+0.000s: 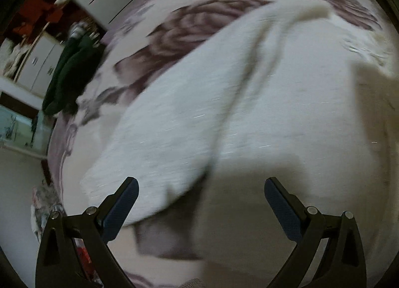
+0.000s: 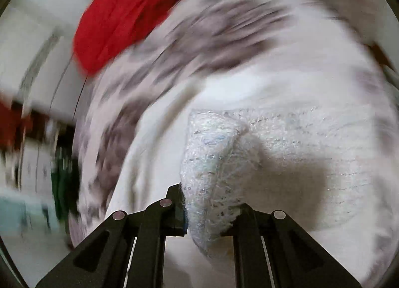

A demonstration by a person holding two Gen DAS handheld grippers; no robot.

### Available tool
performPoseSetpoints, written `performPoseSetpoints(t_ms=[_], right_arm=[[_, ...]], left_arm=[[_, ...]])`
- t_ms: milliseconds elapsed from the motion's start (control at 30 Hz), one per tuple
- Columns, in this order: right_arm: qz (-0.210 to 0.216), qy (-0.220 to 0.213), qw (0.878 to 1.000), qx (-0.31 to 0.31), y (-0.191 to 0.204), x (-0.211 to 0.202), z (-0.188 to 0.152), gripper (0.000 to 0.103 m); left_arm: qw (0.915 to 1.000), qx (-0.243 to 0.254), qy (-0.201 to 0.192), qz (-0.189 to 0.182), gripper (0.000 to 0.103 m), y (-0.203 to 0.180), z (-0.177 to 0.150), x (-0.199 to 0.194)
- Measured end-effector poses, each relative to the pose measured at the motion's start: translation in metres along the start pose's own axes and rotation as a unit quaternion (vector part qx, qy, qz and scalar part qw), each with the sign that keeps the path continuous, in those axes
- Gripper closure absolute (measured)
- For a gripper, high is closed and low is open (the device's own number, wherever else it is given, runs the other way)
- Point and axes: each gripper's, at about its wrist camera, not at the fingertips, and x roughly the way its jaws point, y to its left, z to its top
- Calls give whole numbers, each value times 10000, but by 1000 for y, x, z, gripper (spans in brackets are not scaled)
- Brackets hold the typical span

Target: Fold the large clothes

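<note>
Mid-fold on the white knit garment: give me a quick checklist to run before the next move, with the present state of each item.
1. Right gripper shut on the white sparkly knit garment: ok.
2. Left gripper open, nothing between its pads: ok.
3. Garment under the left gripper, on the floral-patterned bedspread: ok.
4. Garment lying flat: not ok, a raised fold runs across it.
5. Red cloth and dark green garment apart from the white one: ok.
6. Number of layers in the right grip: cannot tell.
</note>
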Motion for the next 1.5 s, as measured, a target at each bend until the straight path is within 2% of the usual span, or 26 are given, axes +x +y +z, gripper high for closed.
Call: performPoseSetpoints(t_ms=[100, 167, 233, 300, 367, 467, 500, 567, 600, 667, 700, 767, 867, 900, 967, 1033, 1100, 1133, 1200, 1267, 1333, 1367, 1400, 1433, 1467, 1500], right_arm=[[-215, 539, 9977, -350, 62, 79, -6, 91], [-356, 888, 9944, -459, 72, 116, -14, 89], [-121, 1220, 9917, -386, 51, 132, -12, 74], [506, 1271, 9906, 32, 15, 109, -15, 62], [596, 969, 9929, 341, -26, 69, -15, 52], [-233, 436, 9958, 768, -105, -1, -23, 49], [-771, 415, 9925, 853, -134, -17, -29, 49], [-1707, 760, 9783, 890, -185, -19, -48, 49], [-1895, 1010, 9730, 852, -201, -12, -55, 49], [-2035, 1477, 9656, 664, -228, 13, -69, 50], [-2028, 1475, 9662, 595, -233, 20, -71, 51], [-2178, 1159, 9668, 663, -244, 23, -68, 53], [-2238, 374, 9599, 1646, -278, 3, -62, 63], [-2228, 259, 9535, 2013, -291, 0, -67, 67], [-2235, 233, 9475, 2273, -298, 3, -78, 69], [-2289, 332, 9496, 2116, -285, 3, -90, 66], [-2224, 471, 9553, 1890, -260, -1, -104, 63], [-2102, 502, 9587, 1846, -248, -7, -113, 57], [-1830, 484, 9646, 1836, -224, -16, -134, 56], [-1328, 475, 9714, 1909, -203, -21, -159, 48], [-965, 519, 9751, 1927, -178, -17, -182, 45], [-829, 585, 9772, 1867, -163, -13, -195, 45], [-764, 642, 9785, 1805, -151, -8, -206, 45], [-689, 690, 9797, 1754, -138, -2, -217, 45], [-624, 756, 9803, 1714, -132, -1, -223, 45], [-549, 842, 9810, 1658, -116, 5, -235, 45]], left_arm=[[9998, -115, 132, 26, 0, 22, -7, 10], [9998, -110, 148, 39, 0, 30, -10, 16], [9997, -144, 181, -6, 0, 39, -11, 20], [9995, -211, 218, -49, 0, 48, -11, 25], [9991, -293, 290, -95, 0, 55, -14, 30], [9982, -425, 413, -78, 0, 65, -20, 37], [9979, -464, 449, -64, 0, 68, -22, 39], [9972, -521, 532, -11, 0, 72, -25, 44], [9967, -555, 587, 14, 0, 74, -27, 46], [9961, -591, 654, 66, 0, 77, -29, 50], [9959, -602, 673, 96, 0, 78, -30, 50], [9952, -679, 696, 104, 0, 84, -33, 49], [9941, -793, 728, 118, 0, 96, -38, 47], [9932, -863, 773, 98, 0, 101, -40, 48], [9888, -1179, 908, -53, 0, 118, -47, 49], [9780, -1721, 1109, -411, 0, 142, -57, 52], [9581, -2429, 1215, -912, 0, 170, -71, 56], [9418, -2894, 1234, -1188, 0, 187, -81, 60], [9173, -3422, 1260, -1597, 0, 205, -95, 72], [8835, -3991, 1280, -2093, 0, 223, -107, 95], [8595, -4369, 1223, -2354, 2, 232, -112, 116], [8467, -4577, 1130, -2466, 13, 237, -113, 124], [8372, -4756, 1005, -2507, 33, 242, -111, 128], [8336, -4858, 841, -2490, 45, 247, -108, 128], [8306, -4867, 605, -2639, 86, 252, -101, 124], [8333, -4801, 482, -2699, 92, 258, -94, 120]])
